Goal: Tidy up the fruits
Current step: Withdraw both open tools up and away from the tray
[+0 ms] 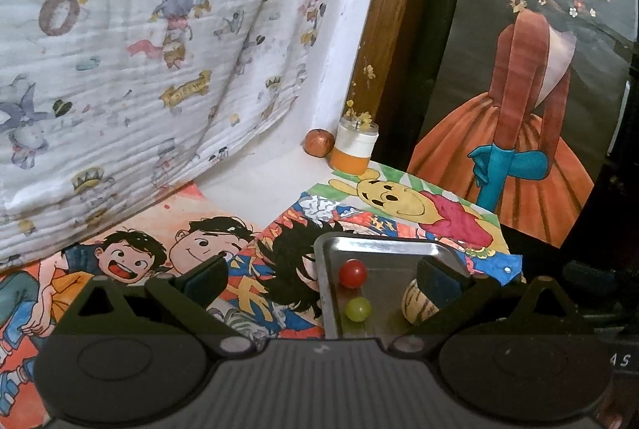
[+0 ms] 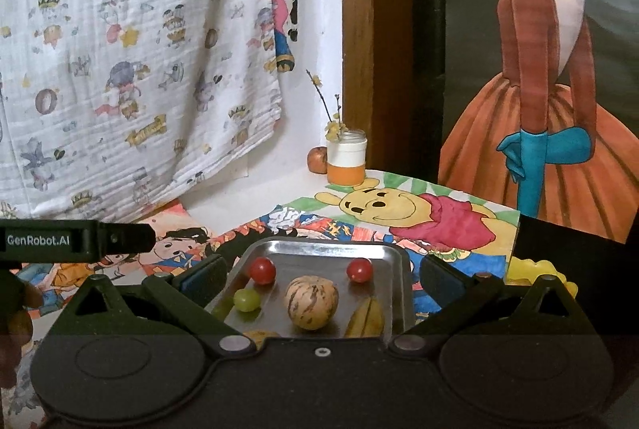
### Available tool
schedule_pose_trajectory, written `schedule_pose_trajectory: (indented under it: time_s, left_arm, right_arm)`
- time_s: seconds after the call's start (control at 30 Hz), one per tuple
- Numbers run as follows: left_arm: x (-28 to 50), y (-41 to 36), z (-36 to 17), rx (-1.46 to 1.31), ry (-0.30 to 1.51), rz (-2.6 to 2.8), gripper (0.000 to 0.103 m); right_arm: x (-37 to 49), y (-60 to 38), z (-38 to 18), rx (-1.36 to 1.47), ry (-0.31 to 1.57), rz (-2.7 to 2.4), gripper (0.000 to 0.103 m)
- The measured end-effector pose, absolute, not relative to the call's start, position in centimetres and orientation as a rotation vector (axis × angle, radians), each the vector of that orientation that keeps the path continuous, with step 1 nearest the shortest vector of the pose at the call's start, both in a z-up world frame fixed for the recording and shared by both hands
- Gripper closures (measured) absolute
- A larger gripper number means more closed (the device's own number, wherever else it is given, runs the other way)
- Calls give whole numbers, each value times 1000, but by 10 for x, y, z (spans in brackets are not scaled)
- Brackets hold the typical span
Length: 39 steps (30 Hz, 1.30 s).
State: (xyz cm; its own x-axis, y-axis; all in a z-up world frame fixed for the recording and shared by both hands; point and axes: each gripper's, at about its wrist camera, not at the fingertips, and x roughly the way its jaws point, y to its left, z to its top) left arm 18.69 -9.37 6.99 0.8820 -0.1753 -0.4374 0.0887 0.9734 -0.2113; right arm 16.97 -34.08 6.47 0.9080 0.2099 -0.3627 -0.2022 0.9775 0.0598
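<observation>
Both claws stand released, jaws spread wide and grasping nothing. The right gripper (image 2: 321, 279) hangs directly over the metal tray (image 2: 403, 269), with the striped melon (image 2: 311, 303) centred between and just ahead of its fingers. A red tomato (image 2: 262, 270) and a green grape (image 2: 246, 300) lie toward its left finger, a second red tomato (image 2: 359, 269) toward its right finger, and a yellow banana piece (image 2: 365, 321) low on the right side. The left gripper (image 1: 319, 279) sits off the tray's left edge; its right finger overlaps the melon in view, though contact cannot be confirmed. Probable faults: the round fruits are likely to roll on the smooth tray if nudged by a descending finger; a closing grip on the melon may squeeze it out sideways; the grape may slip or be crushed under full closure. Both claws crowd one tray, so a collision is possible.
</observation>
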Motion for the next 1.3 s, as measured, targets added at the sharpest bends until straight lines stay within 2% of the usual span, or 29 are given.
schedule_pose_trajectory:
  time_s: [1.3]
  left_arm:
    - [123,-51,40,-209,435,-115,0]
  right_arm:
    - [91,-314,50,186,337,48,1]
